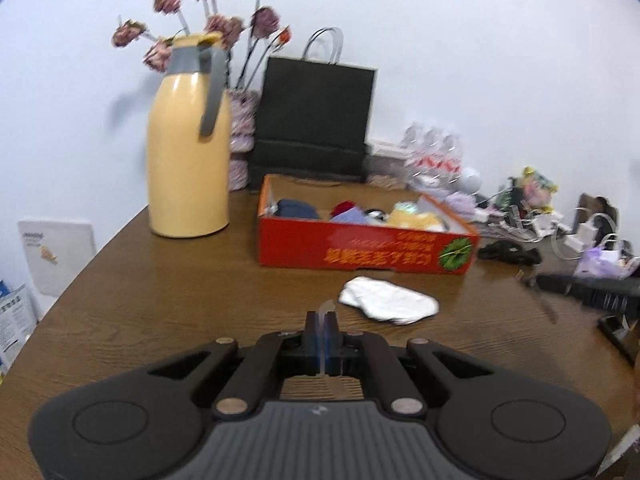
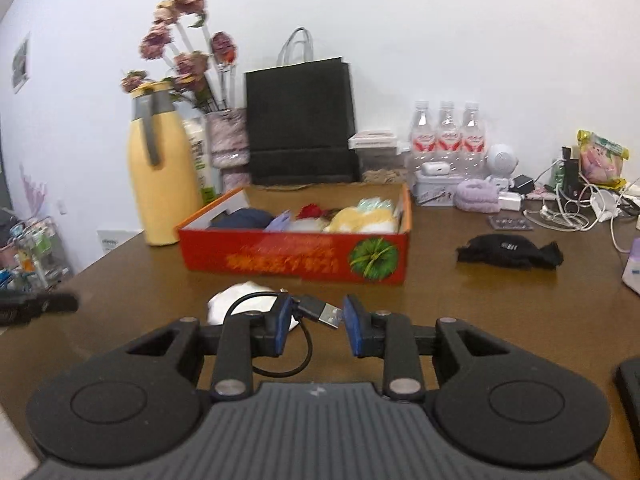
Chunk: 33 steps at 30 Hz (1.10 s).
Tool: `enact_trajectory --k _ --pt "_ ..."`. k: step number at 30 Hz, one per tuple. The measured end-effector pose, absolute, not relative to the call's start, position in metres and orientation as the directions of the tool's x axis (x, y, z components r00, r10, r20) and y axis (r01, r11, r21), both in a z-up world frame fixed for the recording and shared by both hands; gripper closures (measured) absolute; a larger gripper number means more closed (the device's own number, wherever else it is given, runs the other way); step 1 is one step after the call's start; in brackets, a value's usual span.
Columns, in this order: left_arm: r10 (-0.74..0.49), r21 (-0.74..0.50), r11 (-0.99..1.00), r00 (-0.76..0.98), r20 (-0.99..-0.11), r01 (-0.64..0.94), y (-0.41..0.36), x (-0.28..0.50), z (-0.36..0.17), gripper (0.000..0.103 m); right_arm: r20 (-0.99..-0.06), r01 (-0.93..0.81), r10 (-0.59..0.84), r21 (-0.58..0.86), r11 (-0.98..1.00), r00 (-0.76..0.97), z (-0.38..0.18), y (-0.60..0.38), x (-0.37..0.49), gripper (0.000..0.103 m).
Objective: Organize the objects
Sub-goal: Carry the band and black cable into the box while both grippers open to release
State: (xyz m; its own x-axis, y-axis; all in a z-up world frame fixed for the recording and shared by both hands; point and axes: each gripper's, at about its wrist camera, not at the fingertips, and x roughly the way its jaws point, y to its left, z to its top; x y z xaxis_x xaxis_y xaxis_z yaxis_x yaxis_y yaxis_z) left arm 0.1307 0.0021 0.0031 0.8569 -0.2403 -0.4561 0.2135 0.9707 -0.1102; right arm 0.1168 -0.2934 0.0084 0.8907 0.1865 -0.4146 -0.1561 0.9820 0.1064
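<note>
While both hand-held grippers hover low over a brown wooden table (image 2: 460, 300), the view ahead is of a red cardboard box (image 2: 296, 254) sitting near the middle, open at the top and filled with rolled socks and small cloth items in navy, red, lilac and yellow. The left gripper (image 1: 321, 330) has its fingers pressed together on a thin clear sliver; what that sliver is cannot be made out. Just beyond its tip, a white folded cloth (image 1: 388, 300) lies flat on the table, in front of the box and apart from it. The right gripper (image 2: 316, 320) has its fingers spread wide, and a black USB cable (image 2: 320, 312) sits between them, its metal plug pointing at the right finger while its cord loops down beside the left finger; whether the cable touches either pad is unclear. To the right of the box lies a black crumpled cloth (image 2: 510, 254), well apart from it. Left of the box stands a yellow thermos jug (image 1: 188, 152) with a grey handle. Behind the box stand a black paper bag (image 2: 300, 120) and dried pink flowers (image 1: 216, 20), against a white wall.
</note>
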Motion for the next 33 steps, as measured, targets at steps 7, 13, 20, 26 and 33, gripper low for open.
enact_trajectory --k 7,13,20,26,33 --pt "-0.294 -0.140 0.956 0.849 -0.440 0.259 -0.006 0.121 0.010 0.103 -0.446 -0.258 0.283 0.118 0.959 0.849 -0.008 -0.264 0.080 0.074" --pt "-0.376 -0.273 0.921 0.814 -0.444 0.276 0.011 0.138 0.010 0.103 -0.425 -0.275 0.308 0.138 0.951 0.851 -0.001 -0.264 0.093 0.074" --pt "-0.475 -0.303 0.874 0.802 -0.362 0.380 0.020 0.232 0.059 0.103 -0.334 -0.313 0.326 0.096 0.945 0.884 0.048 -0.271 0.182 0.074" --pt "-0.403 -0.245 0.911 0.839 -0.366 0.330 -0.017 0.371 0.092 0.102 -0.399 -0.265 0.271 0.073 0.962 0.876 0.063 -0.261 0.339 0.074" --pt "-0.273 -0.203 0.961 0.757 -0.593 0.188 -0.033 0.492 0.037 0.058 -0.501 -0.200 0.287 0.220 0.955 0.817 0.025 -0.255 0.463 0.071"
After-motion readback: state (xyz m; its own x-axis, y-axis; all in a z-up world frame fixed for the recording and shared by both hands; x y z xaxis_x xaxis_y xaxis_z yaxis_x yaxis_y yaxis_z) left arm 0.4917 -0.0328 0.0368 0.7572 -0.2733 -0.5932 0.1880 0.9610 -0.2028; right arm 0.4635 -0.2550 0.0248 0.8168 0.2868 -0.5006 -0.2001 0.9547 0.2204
